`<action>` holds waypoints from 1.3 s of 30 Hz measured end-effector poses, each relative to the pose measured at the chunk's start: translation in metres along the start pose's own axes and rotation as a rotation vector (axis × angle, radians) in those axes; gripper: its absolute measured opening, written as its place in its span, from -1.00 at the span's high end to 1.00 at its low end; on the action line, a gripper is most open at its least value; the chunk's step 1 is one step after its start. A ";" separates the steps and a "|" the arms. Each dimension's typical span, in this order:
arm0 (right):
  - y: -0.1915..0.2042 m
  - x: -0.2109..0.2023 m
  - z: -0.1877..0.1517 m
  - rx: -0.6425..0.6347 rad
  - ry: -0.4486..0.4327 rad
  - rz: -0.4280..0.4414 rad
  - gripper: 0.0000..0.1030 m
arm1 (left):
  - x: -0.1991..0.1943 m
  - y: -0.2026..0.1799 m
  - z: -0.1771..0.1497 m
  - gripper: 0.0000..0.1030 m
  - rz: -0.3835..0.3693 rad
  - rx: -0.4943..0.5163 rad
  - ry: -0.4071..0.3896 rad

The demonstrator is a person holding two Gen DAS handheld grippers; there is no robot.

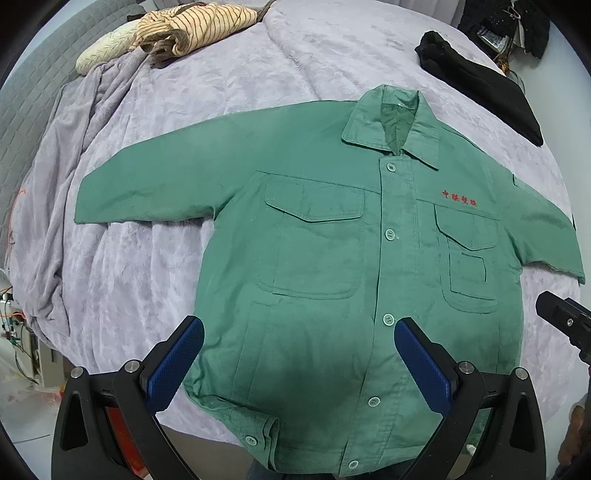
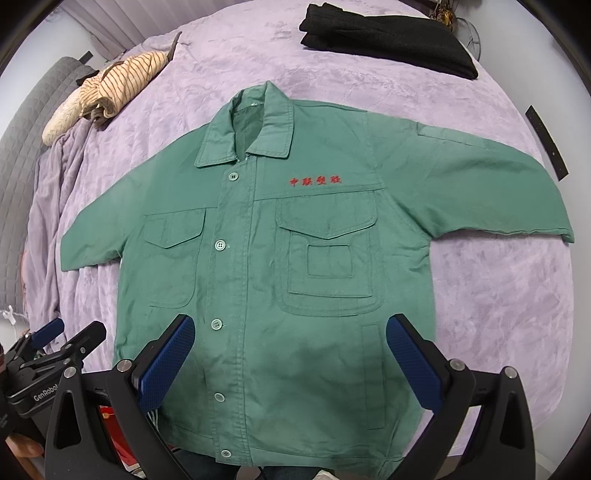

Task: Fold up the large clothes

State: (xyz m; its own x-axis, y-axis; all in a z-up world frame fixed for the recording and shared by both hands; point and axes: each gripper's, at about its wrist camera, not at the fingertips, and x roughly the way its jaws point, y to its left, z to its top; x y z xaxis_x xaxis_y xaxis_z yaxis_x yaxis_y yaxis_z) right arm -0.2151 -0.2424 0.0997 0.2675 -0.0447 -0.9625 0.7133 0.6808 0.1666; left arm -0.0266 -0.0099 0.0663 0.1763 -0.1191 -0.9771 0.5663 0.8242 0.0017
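One green cotton work jacket, long-sleeved, red embroidered lettering on chest, spread flat face-up at the near edge of the bed, hem overhanging that edge, collar toward the far edge. Two flapped chest pockets; six green buttons counted down the front in the left wrist view. One lilac plush blanket beneath. One striped cream garment bunched at far left corner. One black folded garment at far right corner. Left tool: spread wide, empty, above hem. Right tool: spread wide, empty, above hem.
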 end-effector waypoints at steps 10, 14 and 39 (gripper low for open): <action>0.055 0.051 0.001 0.027 0.068 0.076 -1.00 | 0.056 0.109 0.041 -1.00 -0.097 -0.123 0.017; 0.097 0.080 0.001 0.006 0.097 0.074 -1.00 | 0.090 0.173 0.058 -1.00 -0.102 -0.206 0.018; 0.236 0.177 0.021 -0.142 0.169 0.105 -1.00 | 0.206 0.406 0.112 0.91 -0.318 -0.696 -0.217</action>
State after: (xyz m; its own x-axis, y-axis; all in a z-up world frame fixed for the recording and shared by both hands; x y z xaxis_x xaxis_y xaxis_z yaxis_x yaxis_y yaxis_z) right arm 0.0144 -0.1052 -0.0271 0.2143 0.1464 -0.9657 0.5861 0.7717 0.2470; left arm 0.3297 0.2387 -0.1105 0.2839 -0.4525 -0.8454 -0.0050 0.8809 -0.4733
